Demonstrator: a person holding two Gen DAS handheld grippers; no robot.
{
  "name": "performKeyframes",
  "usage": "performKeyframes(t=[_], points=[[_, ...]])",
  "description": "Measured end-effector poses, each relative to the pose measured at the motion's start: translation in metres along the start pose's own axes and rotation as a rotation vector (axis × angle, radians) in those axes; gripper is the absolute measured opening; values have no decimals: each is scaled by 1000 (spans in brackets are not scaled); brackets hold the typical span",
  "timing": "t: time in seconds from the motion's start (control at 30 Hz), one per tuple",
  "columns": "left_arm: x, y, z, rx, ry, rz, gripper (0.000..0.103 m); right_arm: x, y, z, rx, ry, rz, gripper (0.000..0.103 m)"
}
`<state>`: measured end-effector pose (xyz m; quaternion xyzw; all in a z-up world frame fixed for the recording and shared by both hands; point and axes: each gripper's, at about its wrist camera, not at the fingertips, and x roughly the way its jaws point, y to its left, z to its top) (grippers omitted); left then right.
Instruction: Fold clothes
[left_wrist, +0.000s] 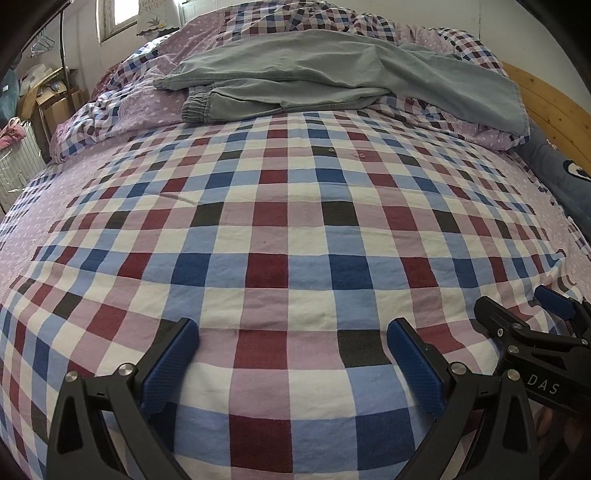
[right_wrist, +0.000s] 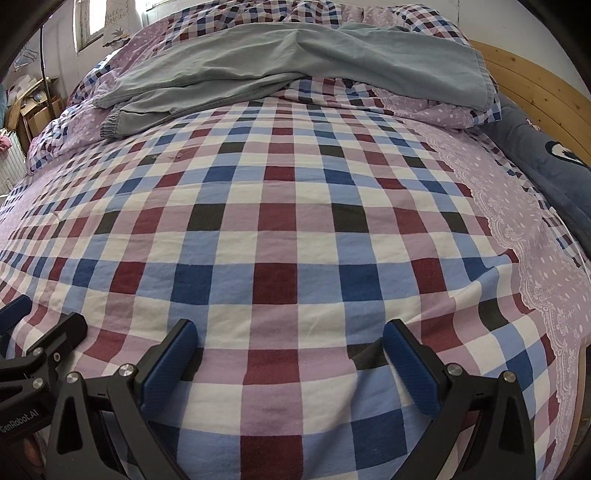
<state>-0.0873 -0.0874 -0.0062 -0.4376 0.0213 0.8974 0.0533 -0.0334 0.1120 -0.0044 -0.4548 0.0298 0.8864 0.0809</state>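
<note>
Over checked bedspread (left_wrist: 280, 229), left claw (left_wrist: 291, 354) apart, right claw (right_wrist: 290, 354) apart, "DAS" lettering (left_wrist: 543, 384), grey trousers (left_wrist: 295, 77) beyond.

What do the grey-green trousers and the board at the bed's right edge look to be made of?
Grey-green trousers: soft woven cloth, probably cotton, matte; it creases and drapes, with a gathered elastic waistband. Pale wooden bed board: wood, likely pine, smooth finish; plank seams and grain show.
</note>
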Motion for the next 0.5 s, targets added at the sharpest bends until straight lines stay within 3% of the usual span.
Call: performKeyframes(t=[0.5], points=[[0, 0, -1, -2, -3, -1, 103, 1, -1, 0, -1, -1, 2, 103]])
